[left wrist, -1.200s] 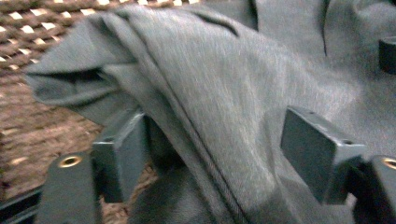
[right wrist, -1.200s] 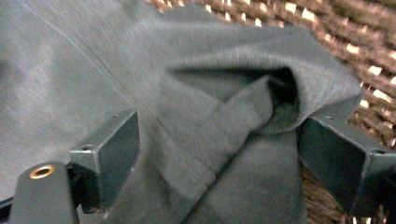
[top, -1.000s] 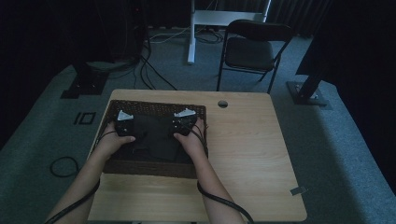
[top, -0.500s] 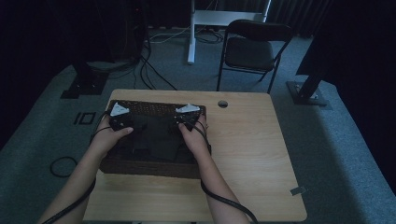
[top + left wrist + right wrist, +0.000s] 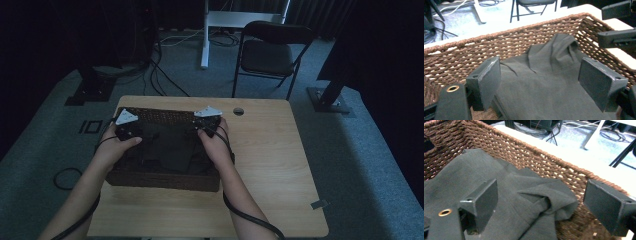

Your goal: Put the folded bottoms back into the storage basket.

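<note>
Dim grey carpet surrounds a light wooden table, and on the table's left half sits a brown wicker basket with a dark grey cloth lying crumpled inside it. In the left gripper view the cloth covers the basket floor, with a raised fold toward 1 o'clock near the woven wall. In the right gripper view the same cloth bunches into a rolled fold at about 4 o'clock of the picture's middle, close against the basket's weave.

Over the basket's far-left corner, at roughly 10 o'clock from the cloth in the high view, the person's left hand holds the left gripper. Its jaws stand wide apart in its own view, with the cloth below and between them but no pad pressing on it. At about 2 o'clock from the cloth, the right hand holds the right gripper. Its jaws are also spread wide in its own view, above the cloth and gripping nothing.

Both grippers carry a grey three-cornered plate, and a black cable trails back along each forearm. Beyond the table, at 12 o'clock, stands a black folding chair, with a white desk leg to its left and loose cables on the carpet at 11 o'clock.
</note>
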